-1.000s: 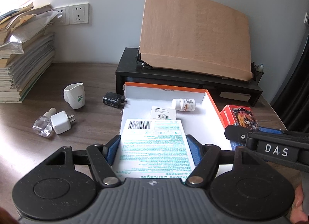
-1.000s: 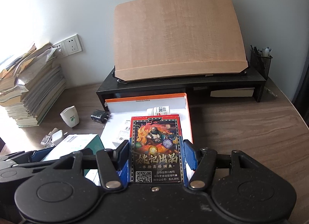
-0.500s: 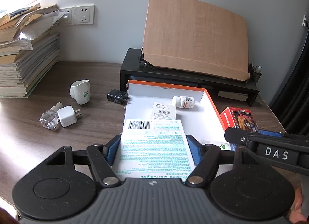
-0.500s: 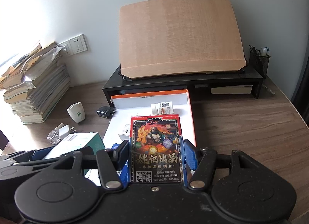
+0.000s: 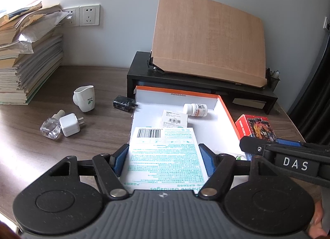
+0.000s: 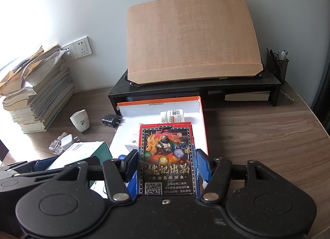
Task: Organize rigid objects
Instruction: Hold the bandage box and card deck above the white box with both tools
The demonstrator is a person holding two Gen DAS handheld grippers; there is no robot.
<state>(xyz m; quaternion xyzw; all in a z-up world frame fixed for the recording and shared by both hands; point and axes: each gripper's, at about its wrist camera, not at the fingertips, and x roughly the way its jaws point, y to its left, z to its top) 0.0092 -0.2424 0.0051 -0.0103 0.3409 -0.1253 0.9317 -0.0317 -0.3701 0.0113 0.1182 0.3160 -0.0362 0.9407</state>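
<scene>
Over the desk (image 5: 61, 156), left gripper (image 5: 164, 156) clamps the bandage box (image 5: 163, 156) and right gripper (image 6: 167, 166) the card box (image 6: 166, 160), both carried toward the tray (image 5: 214, 131); next, I judge, lowering and releasing inside.

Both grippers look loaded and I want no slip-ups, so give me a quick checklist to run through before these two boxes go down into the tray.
1. Left gripper shut on bandage box: ok.
2. Right gripper shut on card box: ok.
3. Bare floor in tray for both boxes: ok; the bottle and small white box sit near its far end.
4. Grippers apart from each other: ok, side by side.
5. Charger at the tray's left edge, clear of the drop path: cannot tell.
</scene>
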